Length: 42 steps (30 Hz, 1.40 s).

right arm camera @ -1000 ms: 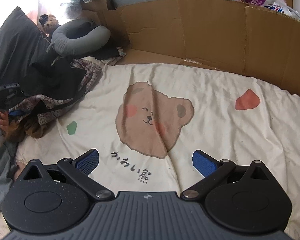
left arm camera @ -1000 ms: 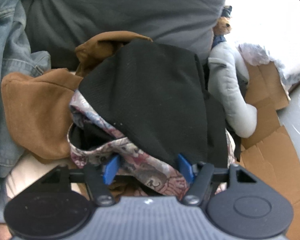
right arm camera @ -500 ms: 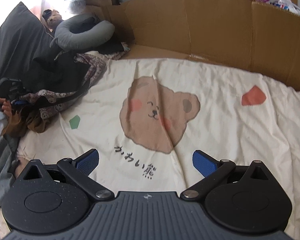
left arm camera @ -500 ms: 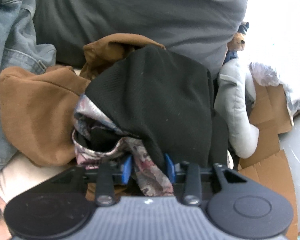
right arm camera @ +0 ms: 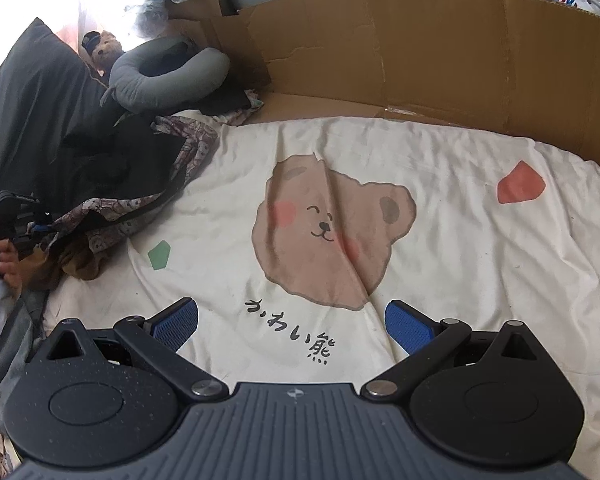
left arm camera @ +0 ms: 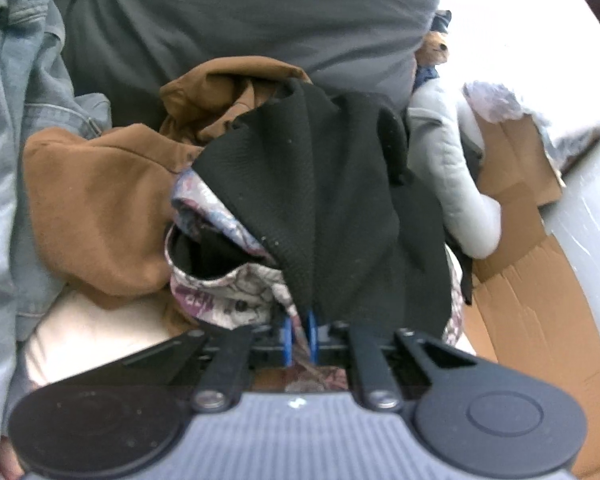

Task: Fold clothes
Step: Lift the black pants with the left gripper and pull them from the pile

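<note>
A heap of clothes lies at the left end of the bed: a patterned garment (left arm camera: pixel 224 292) under a black garment (left arm camera: pixel 332 200), with a brown garment (left arm camera: pixel 96 204) to the left. My left gripper (left arm camera: pixel 299 336) is shut on an edge of the patterned garment. The heap (right arm camera: pixel 112 208) and left gripper (right arm camera: pixel 24 220) also show in the right wrist view at far left. My right gripper (right arm camera: pixel 291 322) is open and empty, just above the cream bear-print bedcover (right arm camera: pixel 460 248).
A dark grey pillow (left arm camera: pixel 240 20) lies behind the heap, denim (left arm camera: pixel 8 120) to its left. A grey neck pillow (right arm camera: pixel 168 76) and a small teddy (right arm camera: pixel 104 46) sit at the back left. Cardboard walls (right arm camera: pixel 420 52) line the bed's far side.
My left gripper has closed from open onto the patterned garment's edge. The right gripper has stayed open and shifted slightly over the bedcover.
</note>
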Motion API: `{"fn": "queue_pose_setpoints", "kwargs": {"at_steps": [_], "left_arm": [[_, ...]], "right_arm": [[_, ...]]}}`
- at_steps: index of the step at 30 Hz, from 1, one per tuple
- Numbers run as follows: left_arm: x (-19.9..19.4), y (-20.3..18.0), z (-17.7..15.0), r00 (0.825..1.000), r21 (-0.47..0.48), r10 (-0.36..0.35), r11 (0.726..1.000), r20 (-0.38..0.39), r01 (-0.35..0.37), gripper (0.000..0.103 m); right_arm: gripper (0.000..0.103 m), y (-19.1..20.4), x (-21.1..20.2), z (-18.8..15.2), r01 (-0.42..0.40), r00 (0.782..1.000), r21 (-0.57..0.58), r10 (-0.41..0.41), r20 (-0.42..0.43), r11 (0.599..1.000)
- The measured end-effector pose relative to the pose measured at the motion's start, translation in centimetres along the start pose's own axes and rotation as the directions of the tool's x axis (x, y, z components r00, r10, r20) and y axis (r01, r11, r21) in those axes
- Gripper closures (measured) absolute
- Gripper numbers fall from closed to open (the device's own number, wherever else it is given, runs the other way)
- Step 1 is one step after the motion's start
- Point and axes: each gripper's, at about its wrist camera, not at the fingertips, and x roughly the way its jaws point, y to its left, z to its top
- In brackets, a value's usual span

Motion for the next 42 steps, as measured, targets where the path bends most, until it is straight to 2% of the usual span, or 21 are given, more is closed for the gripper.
{"fn": "queue_pose_setpoints", "kwargs": {"at_steps": [5, 8, 13, 19, 26, 28, 33, 42], "left_arm": [[-0.8, -0.4, -0.7, 1.0, 0.043, -0.002, 0.999, -0.025, 0.004, 0.095], [-1.3, -0.9, -1.0, 0.999, 0.054, -0.023, 0.998, -0.04, 0.025, 0.096], [-2.5, -2.1, -2.2, 0.996, 0.125, -0.068, 0.989, -0.06, 0.075, 0.096], [-3.9, -2.6, -3.8, 0.989, 0.148, -0.106, 0.982, -0.1, 0.12, 0.096], [-5.7, -2.8, -5.8, 0.98, 0.2, -0.128, 0.967, -0.153, 0.158, 0.096], [-6.1, -3.0, -6.3, 0.977, 0.213, -0.131, 0.963, -0.168, 0.166, 0.096], [-6.6, -3.9, -7.7, 0.964, 0.22, -0.159, 0.953, -0.214, 0.206, 0.096], [-6.4, -6.2, -10.7, 0.922, 0.241, -0.208, 0.925, -0.325, 0.294, 0.096]], "right_arm": [[0.001, 0.0, -0.2, -0.3, -0.006, 1.0, -0.003, 0.006, 0.007, 1.0], [0.001, -0.2, -0.3, -0.3, -0.004, 1.0, 0.009, 0.004, 0.011, 1.0], [0.001, -0.1, -0.8, -0.1, -0.008, 0.999, 0.008, 0.008, 0.036, 1.0], [0.001, 0.4, -2.7, -0.1, -0.024, 0.998, -0.027, 0.025, 0.059, 0.999], [0.001, 0.7, -4.6, 0.1, 0.022, 0.992, -0.06, -0.014, 0.122, 0.998], [0.001, 0.6, -4.7, 0.1, 0.018, 0.993, -0.058, -0.011, 0.118, 0.998], [0.001, 0.6, -4.5, -0.1, 0.002, 0.994, -0.059, 0.004, 0.111, 0.998], [0.001, 1.2, -4.0, -0.6, -0.021, 0.994, -0.065, 0.028, 0.102, 0.998]]}}
